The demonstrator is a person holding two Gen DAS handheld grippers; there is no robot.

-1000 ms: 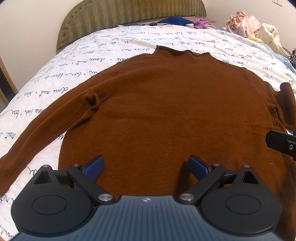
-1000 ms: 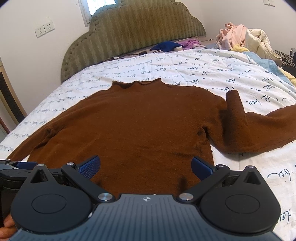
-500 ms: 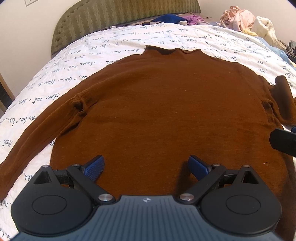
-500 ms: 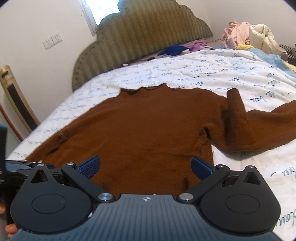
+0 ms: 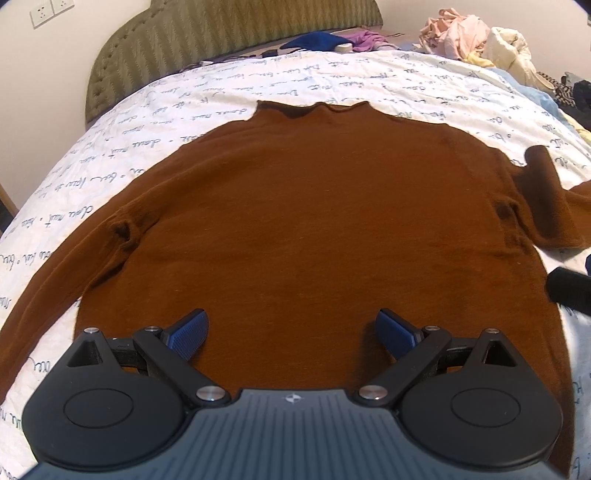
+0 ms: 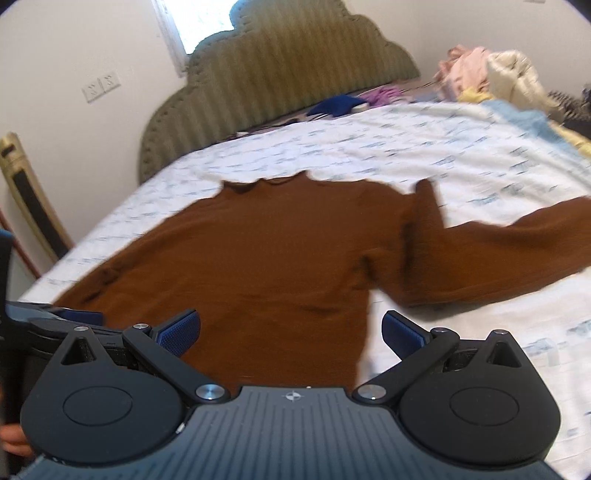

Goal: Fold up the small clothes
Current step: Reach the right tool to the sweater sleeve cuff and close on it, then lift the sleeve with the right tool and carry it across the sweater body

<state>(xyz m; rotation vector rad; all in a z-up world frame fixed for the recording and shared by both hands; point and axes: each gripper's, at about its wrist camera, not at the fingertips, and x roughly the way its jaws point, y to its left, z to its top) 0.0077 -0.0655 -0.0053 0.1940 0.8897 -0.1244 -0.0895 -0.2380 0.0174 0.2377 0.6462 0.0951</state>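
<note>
- Lying flat and face-up on a white quilted bedspread printed with dark cursive writing (image 5: 424, 85), a rust-brown knit long-sleeved sweater (image 5: 314, 206) has its collar (image 5: 314, 108) pointing to 12 o'clock, toward the olive-green scalloped upholstered headboard (image 5: 207, 40), and its hem at 6 o'clock.
- The body's long axis runs from 6 to 12 o'clock; the sleeves spread across it.
- One sleeve (image 5: 55, 266) stretches straight out toward 8 o'clock in the left wrist view.
- The other sleeve (image 6: 509, 254) is folded back on itself near the armpit, then runs out toward 3 o'clock in the right wrist view.
- The left gripper (image 5: 291, 334) hangs over the sweater's lower body, its blue-padded jaws spread wide with nothing between them.
- The right gripper (image 6: 291, 332) sits over the sweater's hem corner at the side seam, jaws likewise wide apart and empty; one pad is above the brown knit, the other above the bedspread.
- The right wrist view is motion-blurred, so I cannot tell whether its pads touch the fabric.
- A heap of pink and cream clothes (image 5: 476, 33) lies at 1 o'clock at the bed's far edge.
- A dark blue garment (image 5: 314, 40) and a purple one (image 5: 365, 38) lie at 12 o'clock beside the headboard.
</note>
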